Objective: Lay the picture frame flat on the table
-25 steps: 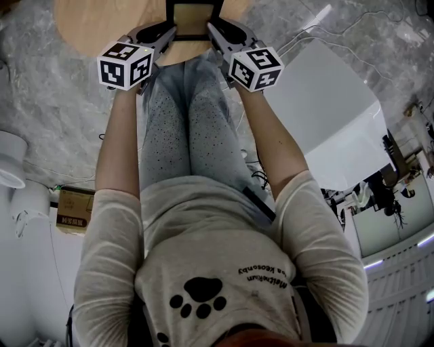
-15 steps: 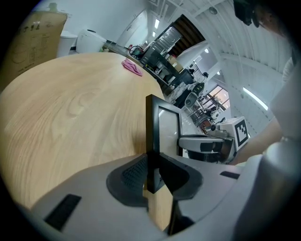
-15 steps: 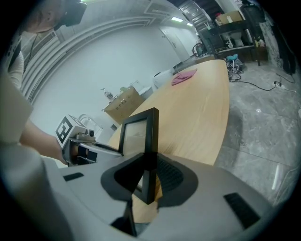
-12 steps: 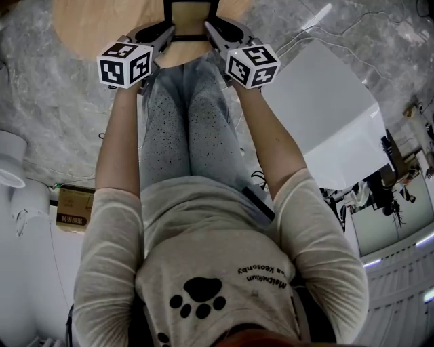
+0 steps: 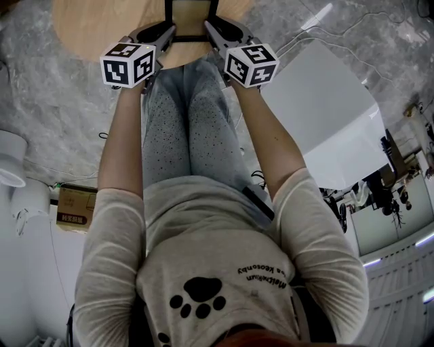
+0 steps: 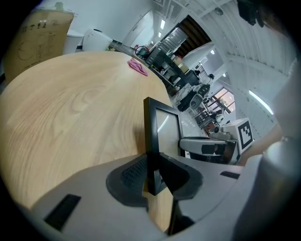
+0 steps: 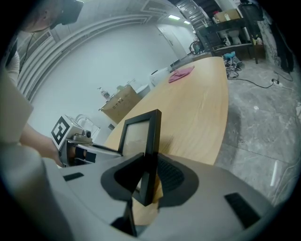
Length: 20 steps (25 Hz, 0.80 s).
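Observation:
A black picture frame (image 5: 190,15) with a glass front stands upright over the near edge of the round wooden table (image 5: 95,24), cut off by the top of the head view. My left gripper (image 5: 166,30) is shut on its left side rail, and the frame's edge (image 6: 151,141) runs between the dark pads. My right gripper (image 5: 211,28) is shut on the right side rail (image 7: 151,146). In each gripper view the other gripper shows past the frame's glass. The frame's lower corner hangs a little above the tabletop.
A pink cloth (image 6: 137,66) lies at the table's far side, with a cardboard box (image 7: 120,101) beyond the rim. A white box (image 5: 325,115) stands on the marble floor to my right, a small carton (image 5: 73,209) to my left. Cables run across the floor.
Both grippers and the frame shifted slightly up the head view, toward the table. The grip on both side rails is unchanged.

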Each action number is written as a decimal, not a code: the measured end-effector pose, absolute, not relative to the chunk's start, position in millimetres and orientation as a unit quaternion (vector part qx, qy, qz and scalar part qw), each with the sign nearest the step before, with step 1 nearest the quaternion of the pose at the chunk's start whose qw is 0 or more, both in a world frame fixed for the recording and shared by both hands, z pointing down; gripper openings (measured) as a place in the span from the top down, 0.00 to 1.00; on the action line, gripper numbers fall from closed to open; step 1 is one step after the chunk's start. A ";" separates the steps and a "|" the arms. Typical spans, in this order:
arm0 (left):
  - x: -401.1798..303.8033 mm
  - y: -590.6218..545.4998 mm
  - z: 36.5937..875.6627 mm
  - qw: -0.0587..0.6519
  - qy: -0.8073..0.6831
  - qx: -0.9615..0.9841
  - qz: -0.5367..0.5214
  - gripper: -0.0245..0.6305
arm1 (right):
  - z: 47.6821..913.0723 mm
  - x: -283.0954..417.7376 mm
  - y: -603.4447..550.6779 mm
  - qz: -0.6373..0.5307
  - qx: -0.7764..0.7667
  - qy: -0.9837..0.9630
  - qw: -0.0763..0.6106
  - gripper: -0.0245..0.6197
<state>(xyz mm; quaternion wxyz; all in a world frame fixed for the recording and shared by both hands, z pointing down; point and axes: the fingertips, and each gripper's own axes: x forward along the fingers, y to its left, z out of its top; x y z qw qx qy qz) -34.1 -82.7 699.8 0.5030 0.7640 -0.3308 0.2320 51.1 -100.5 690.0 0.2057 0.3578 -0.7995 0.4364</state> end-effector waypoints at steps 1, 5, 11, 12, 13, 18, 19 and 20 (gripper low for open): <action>-34.2 -82.8 700.3 0.503 -0.332 0.764 0.233 0.83 | 690.6 50.9 -100.6 0.437 0.359 -0.799 0.206 0.82; -34.6 -82.9 700.6 0.496 -0.335 0.765 0.239 0.82 | 691.7 50.4 -100.9 0.441 0.364 -0.794 0.207 0.82; -36.3 -83.7 698.9 0.487 -0.350 0.762 0.244 0.81 | 694.6 53.0 -100.0 0.454 0.373 -0.783 0.204 0.82; -36.7 -84.0 698.3 0.486 -0.351 0.763 0.243 0.81 | 694.9 52.9 -100.1 0.455 0.373 -0.782 0.204 0.82; -37.4 -84.4 697.6 0.485 -0.352 0.763 0.242 0.81 | 695.0 52.6 -100.6 0.455 0.374 -0.782 0.204 0.82; -42.8 -87.6 692.1 0.476 -0.368 0.763 0.235 0.81 | 696.1 51.4 -102.5 0.455 0.374 -0.781 0.208 0.82; -43.2 -88.5 690.3 0.473 -0.371 0.764 0.233 0.81 | 696.6 51.9 -102.9 0.455 0.375 -0.780 0.209 0.82; -43.0 -89.4 688.3 0.470 -0.374 0.766 0.230 0.81 | 697.5 53.0 -103.2 0.455 0.378 -0.778 0.211 0.82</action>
